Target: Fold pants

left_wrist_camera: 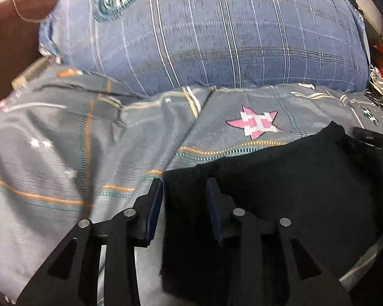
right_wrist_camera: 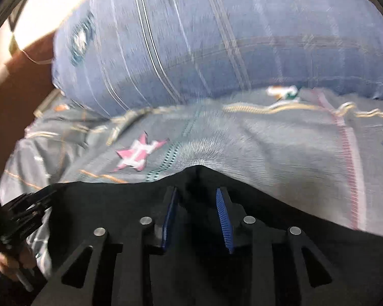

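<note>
Grey bedspread [left_wrist_camera: 51, 153] under black pants [left_wrist_camera: 280, 191] (apparently ungripped).

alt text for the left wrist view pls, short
The left gripper has its fingers spread open over the left edge of black pants lying on a grey patterned bedsheet. Behind are a pink star print and a blue plaid pillow; the image is slightly blurred.

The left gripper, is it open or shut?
Open: the left gripper shows a gap between its fingers, over the black pants edge.
</note>
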A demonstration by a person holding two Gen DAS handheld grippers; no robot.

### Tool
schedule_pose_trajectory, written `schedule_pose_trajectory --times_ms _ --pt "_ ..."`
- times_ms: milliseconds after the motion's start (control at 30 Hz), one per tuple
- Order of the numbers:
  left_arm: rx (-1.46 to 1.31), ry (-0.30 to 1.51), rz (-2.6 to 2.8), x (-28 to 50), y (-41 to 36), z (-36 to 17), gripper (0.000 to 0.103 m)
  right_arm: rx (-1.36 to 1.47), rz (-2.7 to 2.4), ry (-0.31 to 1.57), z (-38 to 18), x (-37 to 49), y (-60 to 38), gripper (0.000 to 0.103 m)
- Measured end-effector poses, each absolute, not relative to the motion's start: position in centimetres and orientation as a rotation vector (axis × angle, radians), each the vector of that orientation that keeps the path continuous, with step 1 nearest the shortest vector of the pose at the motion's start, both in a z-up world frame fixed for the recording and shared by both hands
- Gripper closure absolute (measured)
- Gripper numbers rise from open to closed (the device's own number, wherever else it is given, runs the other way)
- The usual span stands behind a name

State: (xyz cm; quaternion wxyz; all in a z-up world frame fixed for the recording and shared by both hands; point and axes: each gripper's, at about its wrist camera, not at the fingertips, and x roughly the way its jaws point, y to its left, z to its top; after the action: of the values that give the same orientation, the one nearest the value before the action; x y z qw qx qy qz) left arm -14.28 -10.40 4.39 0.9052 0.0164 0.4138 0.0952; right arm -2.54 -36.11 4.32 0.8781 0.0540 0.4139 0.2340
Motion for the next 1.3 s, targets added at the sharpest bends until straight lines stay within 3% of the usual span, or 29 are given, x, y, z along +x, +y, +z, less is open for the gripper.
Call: schedule_pose_trajectory --times_ms 100,267,533,700,867,1300 --pt "0.005 0.811 0.163 -15.8 -11.7 6.3 0.067 0.206 0.465 0.786 6.2 -6.5 -41.3 0.056" --pt "0.013 0.798 -0.018 -18.0 -17.5 7.7 0.047 0.420 0.341 0.722 6.0 -13.0 -52.0 0.051" --pt "0.051 0.910 -0.202 -19.1 -25.3 6.8 0.043 0.603 0.207 0.774 3.5 -19.2 -61.5 0.047" --pt "0.048 0.962 -0.218 -18.4 -27.0 7.5 0.041 0.701 0.243 0.799 1.7 -18.9 -61.0 0.037" --pt "0.050 0.968 -0.223 -16.7 -28.3 9.0 0.033 0.832 0.253 0.821 -0.9 -17.3 -60.0 0.037" --pt "0.190 1.079 -0.484 -8.9 -43.5 7.1 0.033 1.110 0.200 0.680 -3.9 -17.0 -64.6 0.038"
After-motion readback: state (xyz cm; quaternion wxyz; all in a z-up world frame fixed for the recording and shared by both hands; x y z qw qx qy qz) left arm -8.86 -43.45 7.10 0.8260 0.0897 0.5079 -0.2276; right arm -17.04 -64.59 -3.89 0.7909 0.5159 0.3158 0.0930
